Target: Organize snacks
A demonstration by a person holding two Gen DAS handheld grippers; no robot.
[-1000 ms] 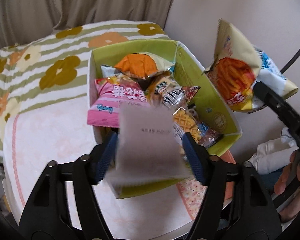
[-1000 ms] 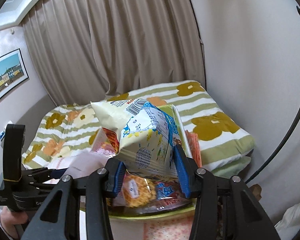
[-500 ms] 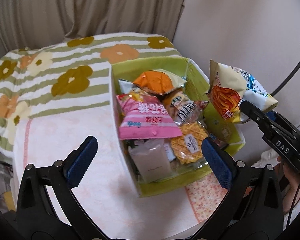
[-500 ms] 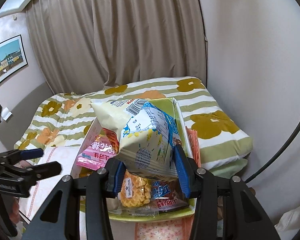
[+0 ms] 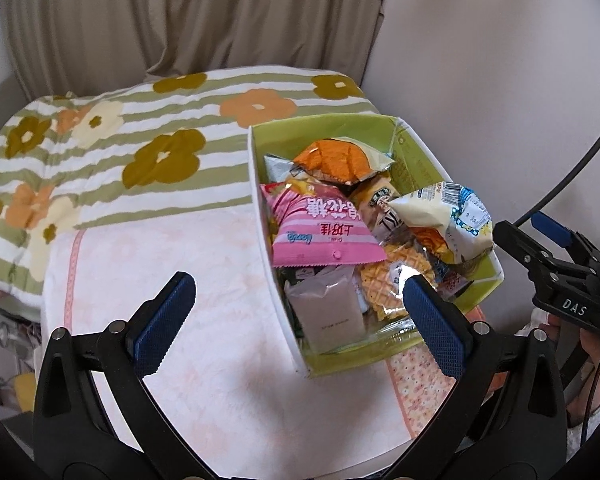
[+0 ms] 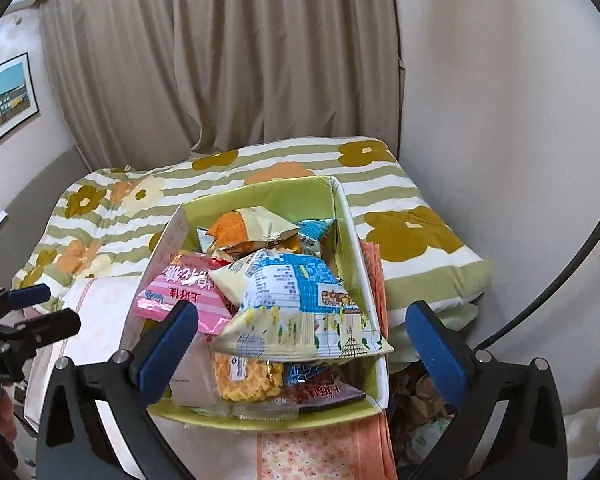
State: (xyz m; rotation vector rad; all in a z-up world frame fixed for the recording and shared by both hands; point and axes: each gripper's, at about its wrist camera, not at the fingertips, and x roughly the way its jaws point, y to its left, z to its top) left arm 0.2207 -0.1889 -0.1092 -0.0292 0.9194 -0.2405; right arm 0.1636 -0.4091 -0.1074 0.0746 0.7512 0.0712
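Note:
A green box (image 5: 260, 200) (image 6: 354, 224) on the pink-clothed table holds several snack packs. Among them are a pink bag (image 5: 320, 232), an orange bag (image 5: 332, 160), a waffle pack (image 5: 382, 286) and a grey pouch (image 5: 328, 316) at the front. The yellow-and-blue chip bag (image 6: 296, 304) (image 5: 448, 220) lies on top of the pile. My right gripper (image 6: 302, 346) (image 5: 536, 236) is over the box's near end, its jaws opening, with the pads clear of the chip bag. My left gripper (image 5: 298, 320) (image 6: 36, 310) stands open and empty above the box's near left corner.
A flowered striped quilt (image 5: 140, 152) lies behind the box, against a beige curtain (image 6: 228, 72) and a wall. A flowered orange mat (image 6: 320, 452) sticks out under the box. A black cable (image 6: 560, 280) arcs at the right. A person's hand (image 5: 596, 364) holds the right gripper.
My left gripper let go of the grey pouch, which now lies in the box, and drew back leftward. My right gripper opened and the chip bag dropped onto the pile.

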